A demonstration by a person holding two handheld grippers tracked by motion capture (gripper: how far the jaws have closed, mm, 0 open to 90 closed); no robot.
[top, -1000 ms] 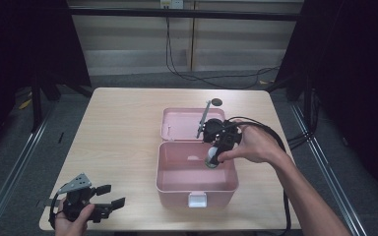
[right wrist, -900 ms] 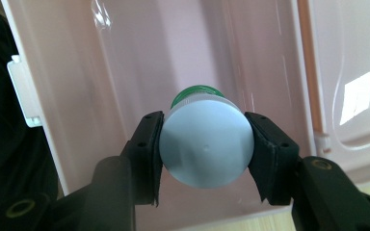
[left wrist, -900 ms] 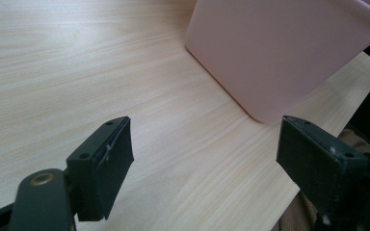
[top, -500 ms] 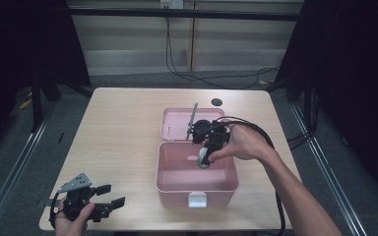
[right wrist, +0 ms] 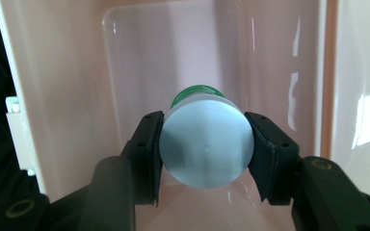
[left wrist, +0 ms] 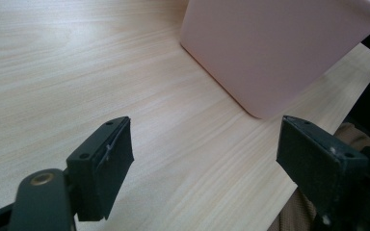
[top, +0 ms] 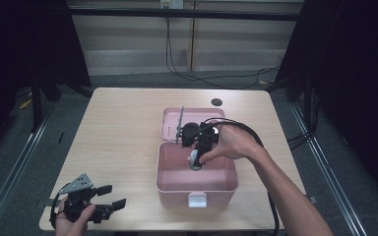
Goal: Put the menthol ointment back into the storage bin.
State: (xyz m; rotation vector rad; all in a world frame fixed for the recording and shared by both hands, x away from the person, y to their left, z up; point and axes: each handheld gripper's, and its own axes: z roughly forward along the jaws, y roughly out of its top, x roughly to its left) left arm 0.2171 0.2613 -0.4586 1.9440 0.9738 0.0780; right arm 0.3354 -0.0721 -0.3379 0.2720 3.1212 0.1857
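Dark curtains and a pale wall panel stand behind our wooden table (top: 123,128), with black cables trailing over the floor beyond its far edge. We hold a small white bottle (right wrist: 206,144) with a green end, bottom toward the camera, squeezed between the two jaws of our right gripper (top: 197,156); the pads press its sides. It hangs inside the pink box (top: 197,184), above the floor of the box and near its far wall. In the right gripper view the glossy pink walls rise around the bottle, and we cannot tell whether it touches the bottom. The box sits right of the table's middle, toward the near edge, with a white latch (top: 197,199) on its near wall. Its lid (top: 170,123) lies open behind it, on the far side. A small dark disc (top: 216,102) lies near the table's far edge. Our left gripper (top: 109,196) rests at the near left corner, jaws spread wide with nothing between them; its view looks over bare wood to the box's outer corner (left wrist: 279,53).
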